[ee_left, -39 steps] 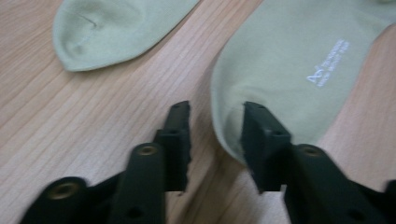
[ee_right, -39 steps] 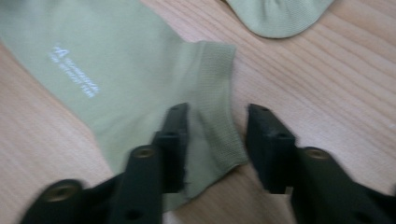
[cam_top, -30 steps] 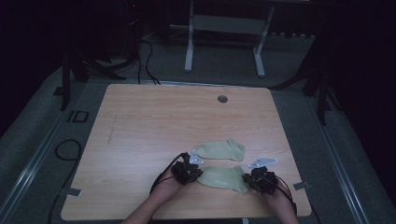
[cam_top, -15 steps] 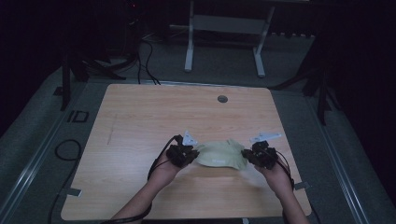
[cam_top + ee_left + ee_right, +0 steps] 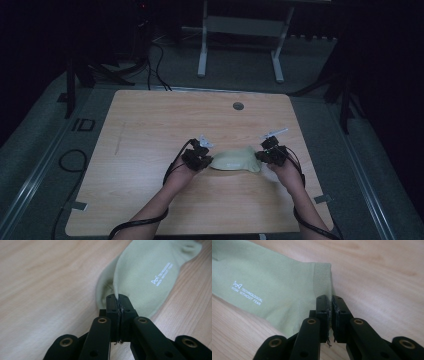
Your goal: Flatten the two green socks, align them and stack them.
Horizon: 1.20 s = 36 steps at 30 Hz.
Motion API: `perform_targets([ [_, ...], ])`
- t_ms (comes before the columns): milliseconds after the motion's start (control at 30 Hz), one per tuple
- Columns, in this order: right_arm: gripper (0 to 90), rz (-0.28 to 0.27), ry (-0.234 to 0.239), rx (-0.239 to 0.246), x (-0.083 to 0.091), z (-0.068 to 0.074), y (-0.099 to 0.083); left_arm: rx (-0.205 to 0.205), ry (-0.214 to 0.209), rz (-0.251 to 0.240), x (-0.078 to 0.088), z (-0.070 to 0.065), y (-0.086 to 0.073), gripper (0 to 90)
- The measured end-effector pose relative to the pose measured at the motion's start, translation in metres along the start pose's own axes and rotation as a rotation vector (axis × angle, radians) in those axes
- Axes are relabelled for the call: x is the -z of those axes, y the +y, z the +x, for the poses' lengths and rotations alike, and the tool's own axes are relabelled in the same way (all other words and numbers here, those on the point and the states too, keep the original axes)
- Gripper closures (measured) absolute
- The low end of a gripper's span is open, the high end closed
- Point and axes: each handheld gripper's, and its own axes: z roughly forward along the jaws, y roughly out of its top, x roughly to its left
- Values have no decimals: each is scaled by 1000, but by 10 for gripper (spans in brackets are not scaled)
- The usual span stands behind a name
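Two grippers clamped on one pale green sock (image 5: pixel 234 161), stretched between them on the near half of the wooden table (image 5: pixel 150 130). Left gripper (image 5: pixel 199 158) pinched tight on the sock's left end (image 5: pixel 140 277), jaws closed on the fabric edge. Right gripper (image 5: pixel 271 154) pinched on the ribbed cuff (image 5: pixel 323 277) at the right end, fabric between its jaws. Small white lettering printed on the sock. Round grommet (image 5: pixel 238 106) far off near the table's far edge.

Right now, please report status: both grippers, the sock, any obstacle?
Left gripper shut on sock. Right gripper shut on its cuff. Sock stretched between them over table. No obstacle near.
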Motion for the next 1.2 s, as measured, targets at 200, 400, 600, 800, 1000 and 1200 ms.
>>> perform_targets([
  [200, 831, 34, -7, -5, -9, -3, -2, -6, 20, 16, -12, 2, -1, 875],
  [400, 593, 13, -20, -38, -10, -7, -4, 33, 72, -34, -8, 7, -1, 539],
  [600, 568, -36, -18, -47, 0, -6, -7, 59, 125, -86, -4, 15, 2, 516],
  [800, 552, -29, -18, -38, -3, -4, -9, 58, 164, -31, -18, 19, 3, 504],
  [1000, 526, 23, -62, -15, -13, -4, -14, 79, 155, -23, -21, 19, 0, 451],
  [1200, 499, -4, -55, -31, -8, -3, -18, 85, 135, -67, -4, 15, -1, 397],
])
